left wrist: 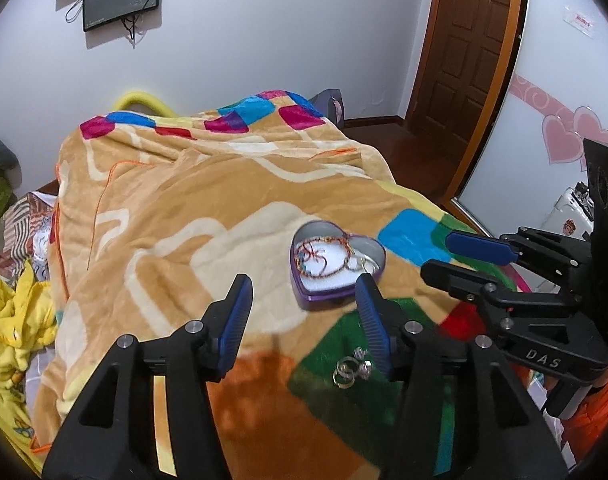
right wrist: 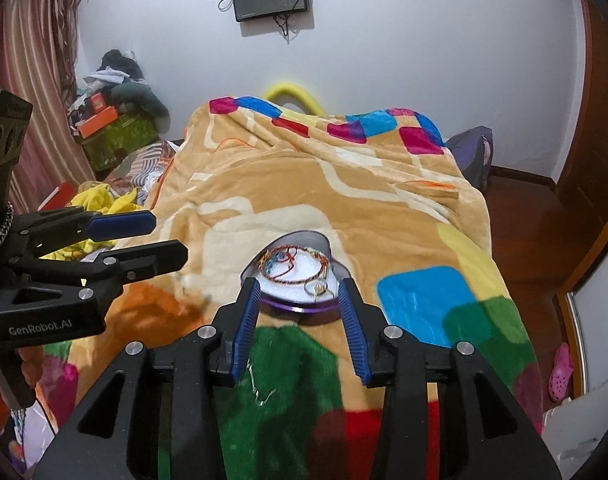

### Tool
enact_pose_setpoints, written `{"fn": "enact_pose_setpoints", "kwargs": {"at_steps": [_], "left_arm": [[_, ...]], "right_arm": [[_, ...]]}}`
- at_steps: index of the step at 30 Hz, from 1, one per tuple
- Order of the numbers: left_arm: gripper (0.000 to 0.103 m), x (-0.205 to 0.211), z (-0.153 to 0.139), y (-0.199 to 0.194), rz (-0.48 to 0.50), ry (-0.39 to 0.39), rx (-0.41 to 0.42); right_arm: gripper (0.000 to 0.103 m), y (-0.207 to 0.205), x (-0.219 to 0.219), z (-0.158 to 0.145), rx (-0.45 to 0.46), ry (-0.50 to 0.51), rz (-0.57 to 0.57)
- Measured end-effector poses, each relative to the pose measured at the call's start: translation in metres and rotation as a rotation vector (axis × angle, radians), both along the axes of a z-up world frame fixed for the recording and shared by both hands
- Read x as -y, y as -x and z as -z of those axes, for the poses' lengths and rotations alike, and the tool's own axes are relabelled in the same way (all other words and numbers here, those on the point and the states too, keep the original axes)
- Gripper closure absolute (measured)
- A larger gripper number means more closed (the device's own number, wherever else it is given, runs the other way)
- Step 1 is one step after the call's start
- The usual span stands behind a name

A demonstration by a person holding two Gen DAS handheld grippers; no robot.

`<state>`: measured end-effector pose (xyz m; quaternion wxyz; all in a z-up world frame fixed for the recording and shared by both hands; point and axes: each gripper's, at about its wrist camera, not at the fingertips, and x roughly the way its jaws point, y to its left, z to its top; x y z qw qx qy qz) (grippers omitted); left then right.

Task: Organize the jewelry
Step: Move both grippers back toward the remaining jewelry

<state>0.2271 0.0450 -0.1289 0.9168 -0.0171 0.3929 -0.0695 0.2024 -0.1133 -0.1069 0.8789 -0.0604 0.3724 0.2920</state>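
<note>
A purple heart-shaped tin (left wrist: 368, 250) lies on the bed blanket and holds beaded bracelets (left wrist: 324, 258) and a silver ring; it also shows in the right wrist view (right wrist: 304, 310). Several silver rings (left wrist: 352, 368) lie on the green blanket patch just near of the tin. A thin silver chain (right wrist: 260, 394) lies on the green patch in the right wrist view. My left gripper (left wrist: 304, 300) is open and empty, above the blanket left of the tin. My right gripper (right wrist: 300, 292) is open, its fingers either side of the tin's near edge; it shows at the right of the left wrist view (left wrist: 444, 252).
A patterned orange blanket (left wrist: 208, 200) covers the bed. Yellow clothes (left wrist: 12, 320) lie at the left. A brown door (left wrist: 472, 40) and wood floor are to the right. Boxes and clothes (right wrist: 112, 116) are piled by the curtain.
</note>
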Motion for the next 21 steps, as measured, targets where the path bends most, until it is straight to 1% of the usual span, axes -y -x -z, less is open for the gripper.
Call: {"fn": "enact_pose_setpoints", "kwargs": {"at_steps": [7,16,21], "left_arm": [[0.049,-0.002,0.014,0.019,-0.006,0.013,-0.041],[0.049,-0.008,0.044,0.035,-0.024,0.008,-0.110],[0.049,-0.010,0.054,0.039,-0.026,0.000,-0.128]], "right_arm": [[0.066,0.016,0.002,0.010,-0.022,0.019,-0.004],[0.066,0.030,-0.012,0.046,-0.115,0.033,-0.049],[0.066,0.033,-0.024,0.059,-0.148,0.026,-0.087]]}}
